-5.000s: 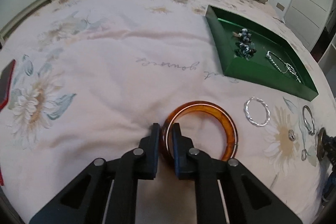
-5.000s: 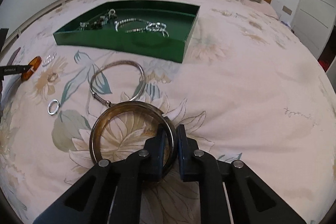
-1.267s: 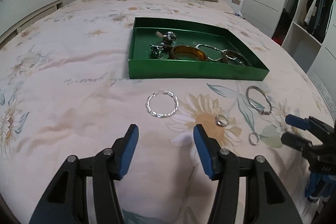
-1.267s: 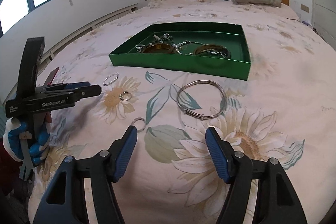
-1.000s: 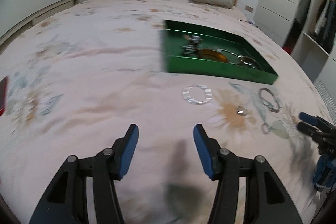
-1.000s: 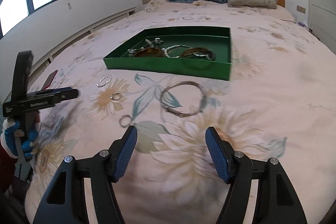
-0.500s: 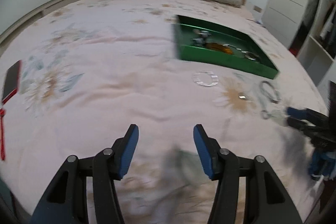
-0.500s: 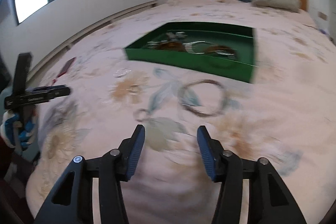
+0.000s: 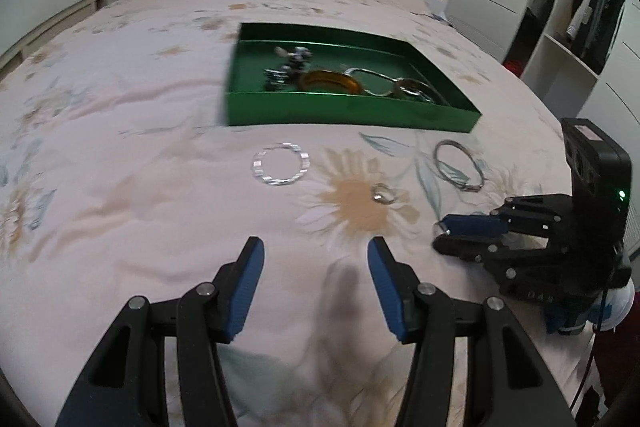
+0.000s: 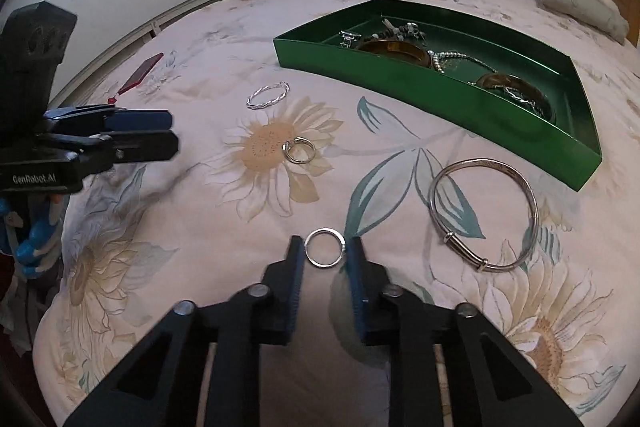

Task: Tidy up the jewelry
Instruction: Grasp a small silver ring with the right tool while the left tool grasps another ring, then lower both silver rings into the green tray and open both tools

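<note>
Green tray point(image 10: 440, 89), amber bangle point(image 10: 394, 51), silver ring point(image 10: 325, 247), pink floral bedspread point(image 10: 200, 227)

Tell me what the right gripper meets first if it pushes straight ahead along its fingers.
The small silver ring: it lies flat on the bedspread between the tips of the open right gripper, so it comes first. How high the fingertips ride above the fabric is unclear.

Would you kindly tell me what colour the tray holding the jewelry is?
The tray is solid green, shown best in the right wrist view.
</note>
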A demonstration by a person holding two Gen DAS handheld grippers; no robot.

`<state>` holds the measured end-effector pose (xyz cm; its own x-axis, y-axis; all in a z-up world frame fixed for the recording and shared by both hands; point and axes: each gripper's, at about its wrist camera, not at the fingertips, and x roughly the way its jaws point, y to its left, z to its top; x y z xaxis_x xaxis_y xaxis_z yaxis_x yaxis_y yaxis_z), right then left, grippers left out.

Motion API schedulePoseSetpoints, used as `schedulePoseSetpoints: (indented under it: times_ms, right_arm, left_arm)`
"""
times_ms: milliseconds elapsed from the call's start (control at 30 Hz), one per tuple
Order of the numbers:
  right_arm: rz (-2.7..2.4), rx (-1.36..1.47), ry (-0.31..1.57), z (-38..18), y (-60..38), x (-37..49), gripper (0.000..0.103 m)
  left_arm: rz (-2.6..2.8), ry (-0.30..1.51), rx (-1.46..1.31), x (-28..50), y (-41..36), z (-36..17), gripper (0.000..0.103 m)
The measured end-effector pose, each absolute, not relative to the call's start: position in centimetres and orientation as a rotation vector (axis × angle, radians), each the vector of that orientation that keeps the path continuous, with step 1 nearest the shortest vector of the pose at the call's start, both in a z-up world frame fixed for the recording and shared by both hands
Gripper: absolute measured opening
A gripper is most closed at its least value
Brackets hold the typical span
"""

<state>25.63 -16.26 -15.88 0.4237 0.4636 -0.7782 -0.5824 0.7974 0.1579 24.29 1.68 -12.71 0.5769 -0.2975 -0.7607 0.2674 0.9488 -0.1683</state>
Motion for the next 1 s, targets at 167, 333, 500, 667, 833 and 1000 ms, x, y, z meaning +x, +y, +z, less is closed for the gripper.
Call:
schedulePoseSetpoints:
  times_ms: [167,333,500,667,833,1000]
  right_arm:
    - [0.655,-0.112,0.88,-14.9,-18.0,24.4,0.02]
    - [0.618,-0.069,0.852,-13.8,-20.6,23.6,0.02]
    - [0.575,-0.05,0.846,-13.4,-22.4,23.2,0.02]
    - [0.55,-0.03,0.837,-13.2,-23.2,23.7,0.02]
    - [0.535,-0.017,0.808,-12.2,-23.1,24.6,0.02]
    - [0.514,0.012,0.764,-9.9,-23.3,27.9,0.02]
  left_arm:
    - [-0.367,0.895,-0.002,25.6,-0.8,-12.9,0.052]
    - [-0.386,0.908,0.047,27.3,-3.4,-13.6,0.052]
    - [-0.377,0.939,0.094,28.8,-5.2,-14.9,0.02]
    - [-0.386,0.94,0.104,28.8,-5.3,-15.3,0.018]
    - [-0.397,0.887,0.043,28.5,-4.4,-13.2,0.018]
    - [-0.4,0.808,0.0,30.5,-3.7,-9.4,0.018]
